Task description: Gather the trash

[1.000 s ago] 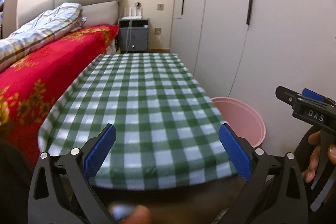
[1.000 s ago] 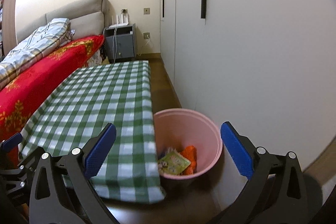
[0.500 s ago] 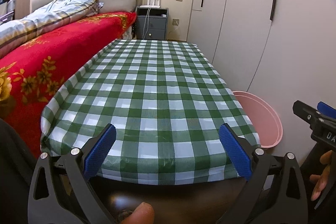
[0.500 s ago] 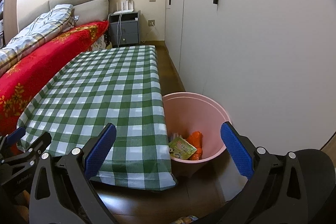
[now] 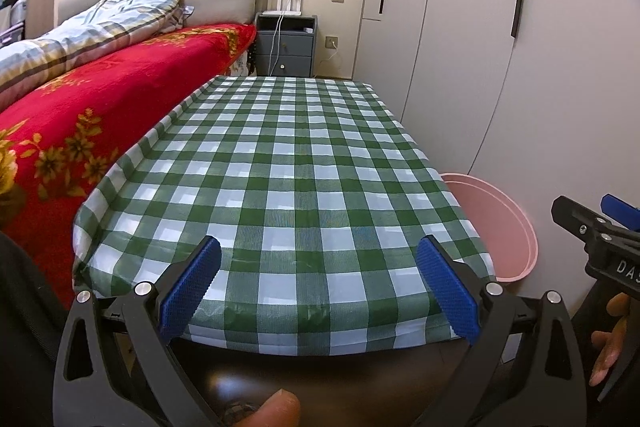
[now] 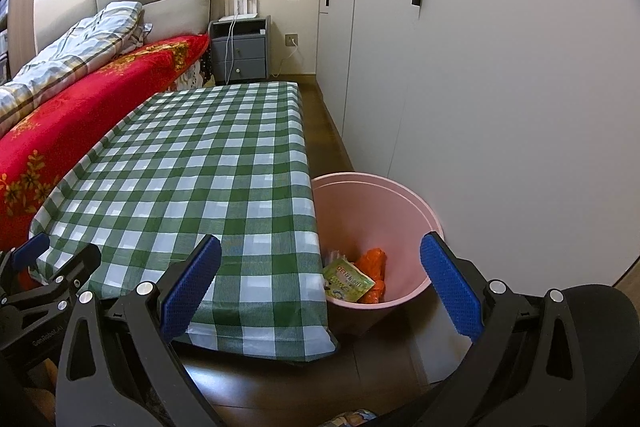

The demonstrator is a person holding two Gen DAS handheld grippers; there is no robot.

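Trash: a green snack packet [image 6: 347, 281] and orange wrappers [image 6: 373, 264] lie at the bottom of the pink bin [image 6: 416, 205], the packet at 9 o'clock of the orange pieces and touching them.
Pink bin: stands on the wooden floor [image 6: 320, 115], just beside the table's right edge, between the table and the white wardrobe [image 6: 500, 87]; from the left wrist view only its rim shows, at 3 o'clock.
Right gripper [image 6: 320, 285]: jaws spread wide, nothing between the blue pads [image 6: 191, 285], raised over the table's near corner and the bin.
Left gripper [image 5: 318, 285]: jaws likewise wide apart and empty, over the table's near edge.
Table: covered by a green-and-white checked cloth [image 5: 280, 187].
Surroundings: a bed with a red floral blanket [image 5: 80, 107] at 9 o'clock, a grey nightstand [image 5: 285, 45] at 12 o'clock.
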